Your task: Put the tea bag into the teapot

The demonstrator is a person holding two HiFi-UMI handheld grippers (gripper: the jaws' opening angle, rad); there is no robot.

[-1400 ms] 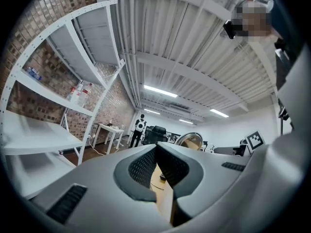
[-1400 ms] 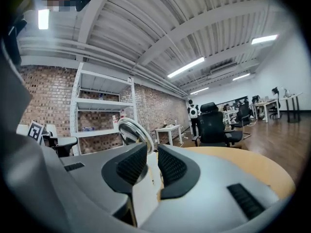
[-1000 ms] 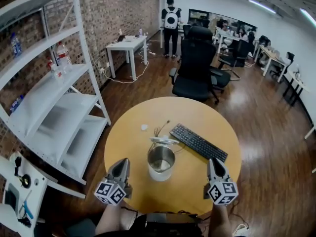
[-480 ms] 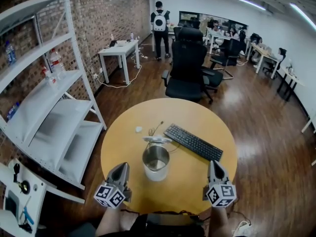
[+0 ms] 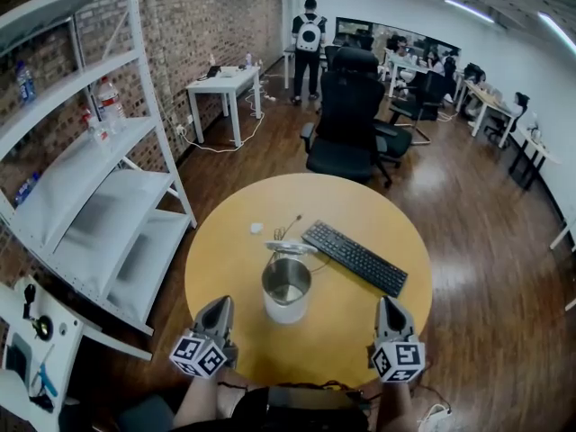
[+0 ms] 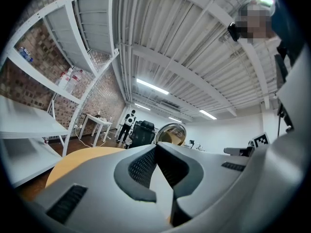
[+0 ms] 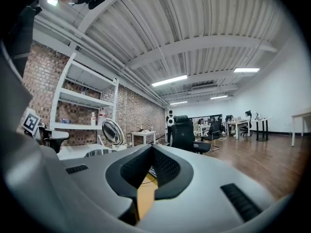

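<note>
A steel teapot (image 5: 286, 290) stands in the middle of the round wooden table (image 5: 236, 241), its lid (image 5: 290, 252) tipped open at the far side. A small white tea bag (image 5: 256, 228) lies on the table beyond it to the left. My left gripper (image 5: 220, 306) hovers at the near edge, left of the teapot, shut and empty. My right gripper (image 5: 390, 306) is at the near edge on the right, its jaws closing until the tips meet, nothing between them. In the left gripper view the gripper (image 6: 156, 147) points past the lid (image 6: 171, 132). The right gripper (image 7: 152, 148) has the lid (image 7: 112, 131) to its left.
A black keyboard (image 5: 354, 257) lies diagonally right of the teapot, with thin cables (image 5: 286, 232) by the lid. White shelving (image 5: 99, 178) stands to the left. Black office chairs (image 5: 346, 124) are behind the table, and a person with a backpack (image 5: 310, 32) stands far off.
The head view has swayed a little. Both grippers stay at the near table edge and the teapot has not moved.
</note>
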